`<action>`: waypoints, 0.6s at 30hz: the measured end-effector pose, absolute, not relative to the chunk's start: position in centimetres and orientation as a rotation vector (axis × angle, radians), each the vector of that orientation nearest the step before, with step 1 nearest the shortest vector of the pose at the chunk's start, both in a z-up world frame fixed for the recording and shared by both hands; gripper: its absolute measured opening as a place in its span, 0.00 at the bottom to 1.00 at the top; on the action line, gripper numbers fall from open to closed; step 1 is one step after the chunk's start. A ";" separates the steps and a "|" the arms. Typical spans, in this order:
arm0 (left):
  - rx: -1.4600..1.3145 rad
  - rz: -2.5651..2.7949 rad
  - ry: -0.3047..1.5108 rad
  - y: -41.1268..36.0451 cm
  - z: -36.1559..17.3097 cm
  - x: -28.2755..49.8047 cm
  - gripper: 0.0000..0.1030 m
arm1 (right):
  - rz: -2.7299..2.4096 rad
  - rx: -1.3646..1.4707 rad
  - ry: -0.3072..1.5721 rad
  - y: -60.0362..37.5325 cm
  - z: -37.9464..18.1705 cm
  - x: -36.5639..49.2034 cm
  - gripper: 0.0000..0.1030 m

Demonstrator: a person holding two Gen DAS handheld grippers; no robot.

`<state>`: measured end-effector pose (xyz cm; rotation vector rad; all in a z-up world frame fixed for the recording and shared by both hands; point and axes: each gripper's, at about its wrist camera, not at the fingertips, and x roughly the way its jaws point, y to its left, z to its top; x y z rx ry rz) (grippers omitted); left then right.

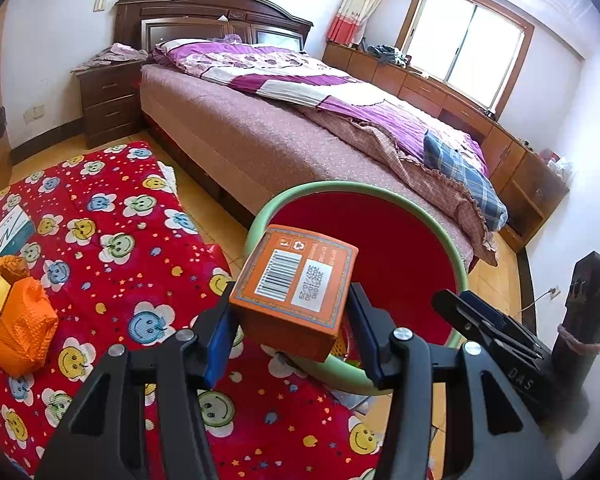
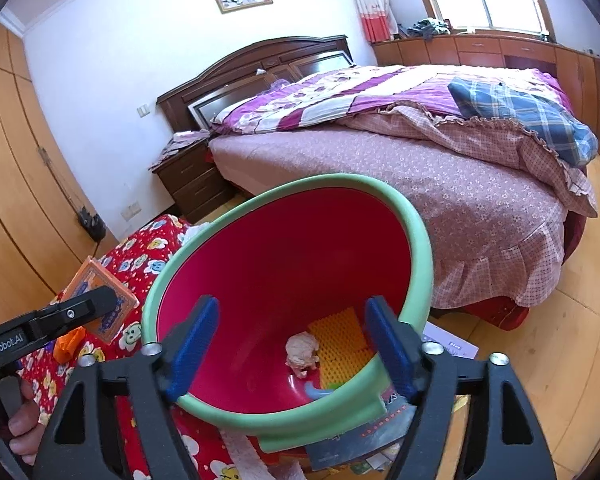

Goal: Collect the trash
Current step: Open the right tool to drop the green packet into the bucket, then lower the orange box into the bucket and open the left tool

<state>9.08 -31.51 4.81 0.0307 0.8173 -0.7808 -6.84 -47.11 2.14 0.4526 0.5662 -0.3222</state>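
Note:
My left gripper (image 1: 290, 320) is shut on an orange carton with a barcode (image 1: 296, 288) and holds it over the near rim of a red bin with a green rim (image 1: 412, 256). The carton also shows in the right wrist view (image 2: 98, 298), left of the bin. My right gripper (image 2: 292, 330) has its jaws apart, on either side of the bin's near rim (image 2: 284, 416); whether the pads press the rim is not clear. The bin is tilted and holds crumpled paper (image 2: 302, 354) and a yellow mesh piece (image 2: 340, 342).
A red smiley-print quilt (image 1: 112, 264) covers the surface. On it lie an orange bag (image 1: 22, 332) and a white-teal box (image 1: 8, 232). A large bed (image 1: 300, 120) stands behind. Papers (image 2: 450, 344) lie on the wooden floor beside the bin.

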 end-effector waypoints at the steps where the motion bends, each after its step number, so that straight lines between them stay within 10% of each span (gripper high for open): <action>1: 0.034 -0.785 0.818 -31.7 4.8 9.0 0.52 | -0.325 0.453 0.564 -47.2 2.2 -6.9 0.77; 18: 0.101 -0.796 0.849 -34.7 3.3 8.6 0.61 | -0.414 0.518 0.514 -49.2 2.8 -10.2 0.77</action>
